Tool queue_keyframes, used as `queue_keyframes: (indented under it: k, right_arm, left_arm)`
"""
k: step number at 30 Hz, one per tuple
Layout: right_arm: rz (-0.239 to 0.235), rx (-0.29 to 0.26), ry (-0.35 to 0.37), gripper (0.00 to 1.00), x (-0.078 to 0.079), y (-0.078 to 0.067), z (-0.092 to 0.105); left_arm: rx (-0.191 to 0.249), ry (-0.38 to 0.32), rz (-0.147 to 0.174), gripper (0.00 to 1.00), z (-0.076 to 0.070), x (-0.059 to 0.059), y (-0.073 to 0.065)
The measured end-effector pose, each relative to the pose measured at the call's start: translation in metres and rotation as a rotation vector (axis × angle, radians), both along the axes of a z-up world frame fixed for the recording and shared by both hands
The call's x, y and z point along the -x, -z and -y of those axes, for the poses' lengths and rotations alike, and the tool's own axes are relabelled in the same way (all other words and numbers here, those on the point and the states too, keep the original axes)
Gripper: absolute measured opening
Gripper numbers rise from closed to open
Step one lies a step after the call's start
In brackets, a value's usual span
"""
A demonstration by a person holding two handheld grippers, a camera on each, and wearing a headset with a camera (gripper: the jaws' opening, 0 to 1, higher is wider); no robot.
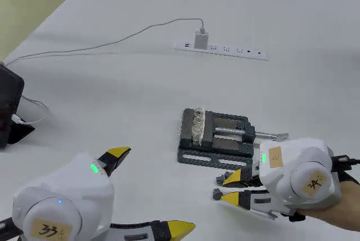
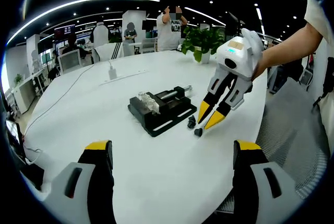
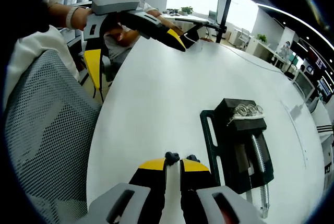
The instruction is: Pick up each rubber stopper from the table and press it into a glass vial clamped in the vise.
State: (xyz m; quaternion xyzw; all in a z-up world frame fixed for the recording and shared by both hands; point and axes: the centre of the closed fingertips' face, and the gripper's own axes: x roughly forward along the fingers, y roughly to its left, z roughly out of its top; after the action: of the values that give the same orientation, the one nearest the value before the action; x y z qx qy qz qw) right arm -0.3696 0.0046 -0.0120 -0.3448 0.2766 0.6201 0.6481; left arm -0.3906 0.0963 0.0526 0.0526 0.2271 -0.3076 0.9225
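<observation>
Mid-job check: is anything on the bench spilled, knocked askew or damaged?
Nothing stands out. The vise sits flat on the table with the glass vials clamped in it, and two rubber stoppers lie loose beside it at the right gripper tips.

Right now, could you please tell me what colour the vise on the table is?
The vise is black, seen best in the left gripper view.

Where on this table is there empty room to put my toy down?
The widest bare patch of table lies between the vise, the power strip with its cable, and the black device. Another lies beyond the strip. It's crowded on the near side of the vise, where the right gripper and two rubber stoppers sit.
</observation>
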Motion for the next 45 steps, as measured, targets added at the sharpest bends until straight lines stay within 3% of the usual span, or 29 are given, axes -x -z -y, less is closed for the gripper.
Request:
queue_keyframes:
  k: [15, 20, 32, 40, 45]
  right_arm:
    - [-0.015, 0.008, -0.024, 0.01, 0.002, 0.007, -0.007]
    - [0.008, 0.023, -0.055, 0.0, 0.003, 0.007, -0.006]
    - [-0.111, 0.005, 0.098, 0.0, -0.002, 0.006, -0.002]
    - [-0.141, -0.007, 0.137, 0.0, -0.001, 0.005, -0.002]
    - [-0.169, -0.052, 0.182, 0.0, -0.004, -0.001, -0.006]
  left_arm:
    - [0.017, -0.01, -0.012, 0.94, 0.001, 0.001, 0.003]
    - [0.022, -0.01, -0.013, 0.94, 0.001, 0.001, 0.003]
    - [0.027, -0.003, -0.003, 0.92, 0.004, -0.001, 0.003]
    - [0.038, 0.001, 0.002, 0.9, 0.009, 0.001, 0.002]
    - [0.05, 0.001, 0.007, 0.89, 0.01, 0.001, 0.001]
